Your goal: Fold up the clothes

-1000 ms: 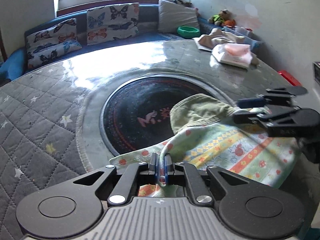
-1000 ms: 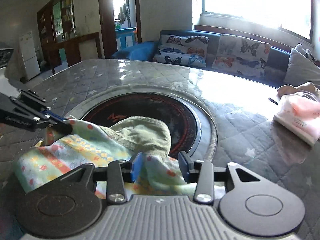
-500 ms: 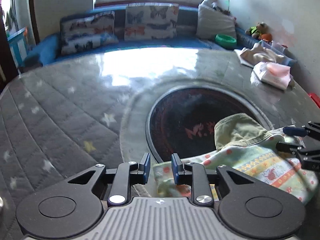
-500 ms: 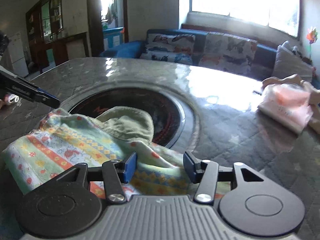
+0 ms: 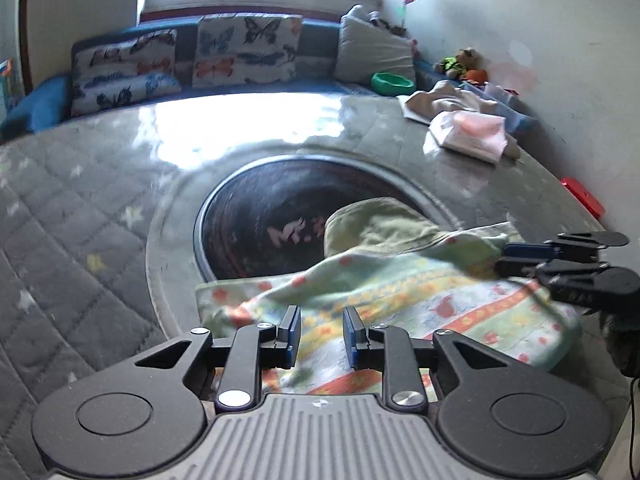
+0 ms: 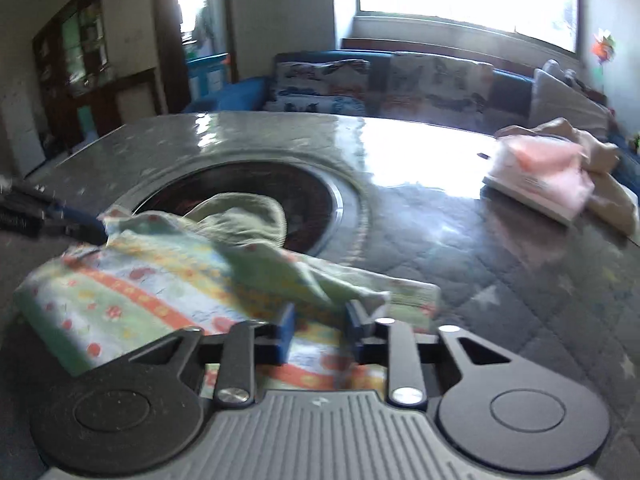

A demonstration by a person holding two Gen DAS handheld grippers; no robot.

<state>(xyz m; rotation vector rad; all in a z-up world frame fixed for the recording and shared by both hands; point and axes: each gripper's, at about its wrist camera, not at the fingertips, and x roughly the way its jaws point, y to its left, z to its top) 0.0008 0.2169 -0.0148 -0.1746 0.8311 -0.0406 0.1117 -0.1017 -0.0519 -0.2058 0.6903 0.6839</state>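
Your left gripper (image 5: 319,336) has its fingers apart over the patterned cloth (image 5: 404,300), gripping nothing. Your right gripper (image 6: 318,334) is closing on a fold of it near the table (image 6: 500,280) edge.

Two grippers (image 5: 319,336) (image 6: 320,330), one patterned garment (image 5: 400,292), three cushions (image 5: 244,50).

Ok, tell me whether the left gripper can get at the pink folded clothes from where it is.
Probably not. The left gripper hovers over the patterned garment at the near edge, while the pink folded clothes lie far across the table. Nothing blocks the way; they are simply too far.
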